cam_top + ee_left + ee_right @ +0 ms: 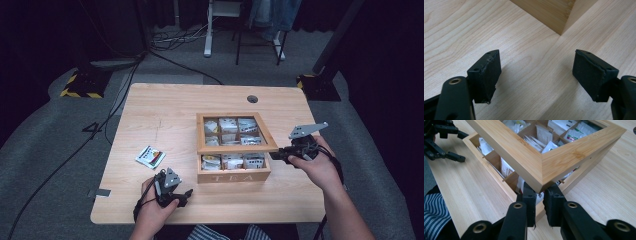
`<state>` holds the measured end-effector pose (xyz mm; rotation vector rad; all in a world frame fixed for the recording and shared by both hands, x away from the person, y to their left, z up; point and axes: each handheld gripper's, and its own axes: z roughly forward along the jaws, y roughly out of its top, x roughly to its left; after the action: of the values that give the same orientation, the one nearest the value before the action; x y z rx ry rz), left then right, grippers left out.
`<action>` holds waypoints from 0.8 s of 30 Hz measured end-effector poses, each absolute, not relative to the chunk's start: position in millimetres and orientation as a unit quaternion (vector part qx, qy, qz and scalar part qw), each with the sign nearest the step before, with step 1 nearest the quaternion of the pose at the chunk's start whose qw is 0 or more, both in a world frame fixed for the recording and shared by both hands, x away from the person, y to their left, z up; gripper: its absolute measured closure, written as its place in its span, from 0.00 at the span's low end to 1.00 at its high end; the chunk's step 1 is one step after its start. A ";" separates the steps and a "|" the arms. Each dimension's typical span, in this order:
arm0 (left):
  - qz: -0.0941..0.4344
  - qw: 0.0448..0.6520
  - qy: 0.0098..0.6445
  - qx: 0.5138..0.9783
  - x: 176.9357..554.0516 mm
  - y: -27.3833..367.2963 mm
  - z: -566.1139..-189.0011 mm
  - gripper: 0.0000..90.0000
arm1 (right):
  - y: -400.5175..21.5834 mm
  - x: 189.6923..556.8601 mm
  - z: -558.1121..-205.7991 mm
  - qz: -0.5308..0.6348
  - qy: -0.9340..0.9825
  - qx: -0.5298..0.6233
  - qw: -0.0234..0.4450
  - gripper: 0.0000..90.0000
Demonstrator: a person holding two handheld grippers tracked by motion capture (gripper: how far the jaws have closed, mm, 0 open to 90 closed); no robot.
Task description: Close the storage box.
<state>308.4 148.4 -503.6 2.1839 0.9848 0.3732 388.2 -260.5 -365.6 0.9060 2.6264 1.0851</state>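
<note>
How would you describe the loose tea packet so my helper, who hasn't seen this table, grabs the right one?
On the light wooden table, look left of the wooden tea box with the framed lid. The small white tea packet lies flat there. It alone lies on the bare tabletop; the others sit in the box's compartments.

I work in what looks like a lab or recording studio: black curtains (45,30) wall it in, cables (175,37) trail over grey carpet (40,150), and hazard-striped stand bases (82,85) flank my tabletop (165,115).
</note>
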 end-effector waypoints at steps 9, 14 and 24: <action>0.144 0.351 0.380 0.844 308.4 148.4 -503.6 0.26 | -258.6 388.2 -368.1 0.343 0.887 0.302 0.070 0.85; 0.144 0.351 0.380 0.844 308.4 148.4 -503.6 0.26 | -257.2 388.6 -370.2 0.332 0.892 0.300 0.066 0.81; 0.144 0.351 0.380 0.844 308.4 148.4 -503.6 0.26 | -254.6 389.1 -374.3 0.308 0.902 0.296 0.057 0.76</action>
<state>308.4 148.4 -503.6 2.1845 0.9849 0.3718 389.1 -254.6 -374.3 0.8985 2.7351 0.9350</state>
